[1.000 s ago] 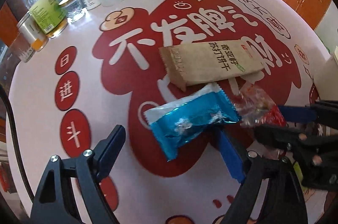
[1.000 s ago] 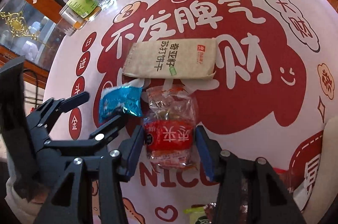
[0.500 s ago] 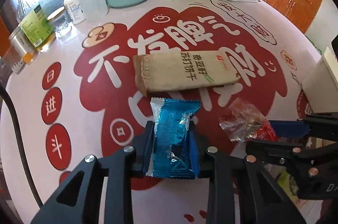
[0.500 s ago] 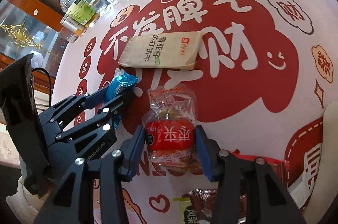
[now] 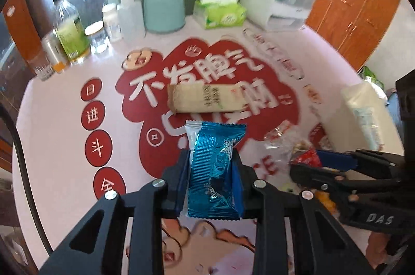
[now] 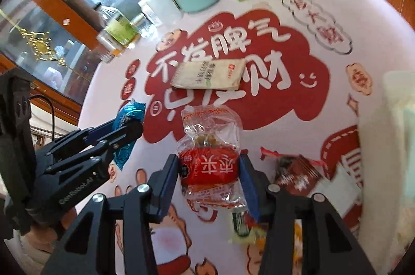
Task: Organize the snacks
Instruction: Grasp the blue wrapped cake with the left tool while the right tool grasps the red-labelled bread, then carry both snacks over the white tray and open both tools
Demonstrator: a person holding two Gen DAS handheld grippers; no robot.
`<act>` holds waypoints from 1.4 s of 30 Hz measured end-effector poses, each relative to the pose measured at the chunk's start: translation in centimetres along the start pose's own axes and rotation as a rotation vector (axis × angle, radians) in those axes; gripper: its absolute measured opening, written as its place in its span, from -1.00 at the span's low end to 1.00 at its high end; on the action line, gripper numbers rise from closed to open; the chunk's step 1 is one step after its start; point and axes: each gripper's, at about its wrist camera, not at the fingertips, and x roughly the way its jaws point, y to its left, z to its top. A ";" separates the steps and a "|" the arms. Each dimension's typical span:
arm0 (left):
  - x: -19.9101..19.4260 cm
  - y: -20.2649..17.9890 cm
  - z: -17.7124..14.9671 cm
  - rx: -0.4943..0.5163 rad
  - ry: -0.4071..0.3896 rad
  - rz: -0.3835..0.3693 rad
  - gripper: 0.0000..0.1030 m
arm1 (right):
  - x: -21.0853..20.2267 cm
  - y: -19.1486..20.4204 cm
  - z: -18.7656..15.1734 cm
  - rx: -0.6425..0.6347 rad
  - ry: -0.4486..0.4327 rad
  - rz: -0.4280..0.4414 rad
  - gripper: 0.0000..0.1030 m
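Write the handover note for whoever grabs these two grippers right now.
Left gripper: shut on the blue foil snack, apparently lifted off the table.
Right gripper: shut on the clear snack bag with red label, also held up.
The tan cracker pack lies flat mid-table, untouched. More wrapped snacks sit to the right beside a white container.
Done: two snacks picked up. Left: place both, then fetch the cracker pack.
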 end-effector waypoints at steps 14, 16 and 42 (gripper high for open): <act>-9.9 -14.9 -2.1 -0.026 -0.078 -0.129 -0.46 | -15.7 -3.0 -6.7 -0.102 -0.173 -0.017 -0.08; -10.3 -18.0 -2.1 -0.041 -0.082 -0.153 -0.46 | -18.4 -4.9 -7.6 -0.122 -0.188 -0.033 -0.08; -2.5 -36.4 1.4 -0.019 -0.003 -0.046 0.96 | -22.2 -22.3 -7.2 -0.093 -0.173 -0.334 -0.01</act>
